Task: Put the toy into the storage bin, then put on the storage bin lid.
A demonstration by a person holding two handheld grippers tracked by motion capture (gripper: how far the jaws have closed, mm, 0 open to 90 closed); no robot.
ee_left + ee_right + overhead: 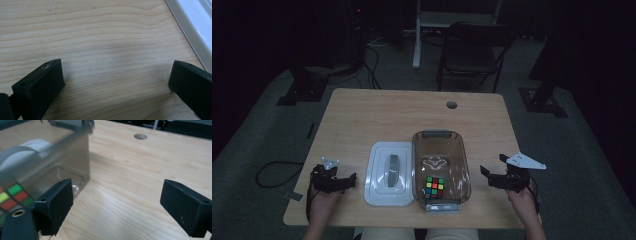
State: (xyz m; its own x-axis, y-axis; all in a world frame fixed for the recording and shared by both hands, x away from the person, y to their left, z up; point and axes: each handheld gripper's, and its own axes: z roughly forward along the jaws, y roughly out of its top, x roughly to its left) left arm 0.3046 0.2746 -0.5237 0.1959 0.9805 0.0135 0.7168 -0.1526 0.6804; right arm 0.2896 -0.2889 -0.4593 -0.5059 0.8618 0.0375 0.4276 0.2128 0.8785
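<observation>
From above, the left gripper (pixel 343 181) is resting at the near left of the wooden table (pixel 377 112), held in a hand (pixel 323 202), its jaws standing apart and pointing toward a white lid (pixel 389 173) just to its right. The left gripper view is adding what the high view cannot: the wood grain under the jaws, and the lid's white rim (pixel 192 30) lying just beside the right-hand jaw, with the left gripper (pixel 116 83) gaping wide over bare wood.

Right of the lid, touching it or nearly so, a clear brownish container (pixel 440 167) is sitting open with a colour cube (pixel 434 186) inside, at its near end. The right gripper (pixel 493 176) is lying near the container's right side, apart from it, jaws spread.

In the right gripper view, the right gripper (pixel 116 201) is opening onto bare table, the container wall (pixel 75 157) and cube (pixel 15 195) showing just beside its left-hand jaw, and a round hole (pixel 140 136) farther off.

Beyond the table, a folding chair (pixel 472 50) is standing on dark carpet in a dim room.
</observation>
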